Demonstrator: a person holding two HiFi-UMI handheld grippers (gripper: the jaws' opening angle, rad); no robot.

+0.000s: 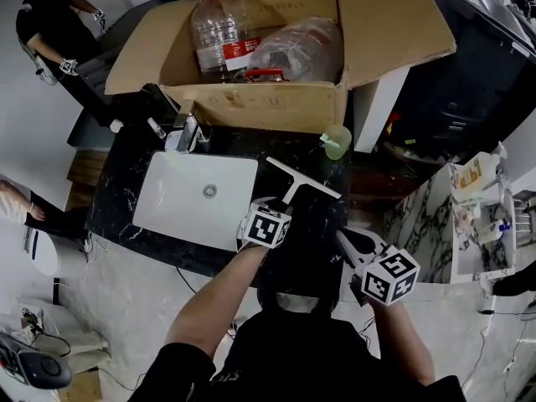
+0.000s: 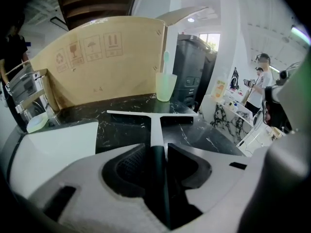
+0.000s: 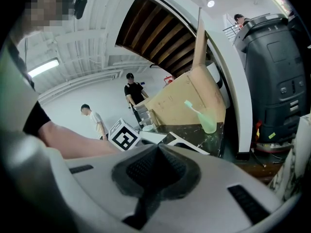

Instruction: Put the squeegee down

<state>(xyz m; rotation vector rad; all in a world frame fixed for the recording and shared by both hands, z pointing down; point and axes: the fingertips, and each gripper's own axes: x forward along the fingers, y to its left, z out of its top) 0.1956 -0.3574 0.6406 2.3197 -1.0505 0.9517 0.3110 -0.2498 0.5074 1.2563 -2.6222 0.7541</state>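
Note:
A white T-shaped squeegee [image 1: 299,182] lies flat on the black marble counter [image 1: 126,182], to the right of the sink. In the left gripper view its blade [image 2: 146,114] runs across the counter ahead and its handle runs back between the jaws. My left gripper [image 1: 280,209] is open around that handle, with a thin gap on each side of it. My right gripper [image 1: 345,241] hovers off the counter's right front corner, shut and empty. In the right gripper view the gripper [image 3: 156,152] shows its pads meeting, with the squeegee [image 3: 187,143] beyond them.
A white sink basin [image 1: 197,198] with a faucet [image 1: 186,132] fills the counter's left. A green cup with a toothbrush [image 1: 337,141] stands behind the squeegee. A large open cardboard box [image 1: 276,103] holding a water bottle sits at the back. People stand in the background.

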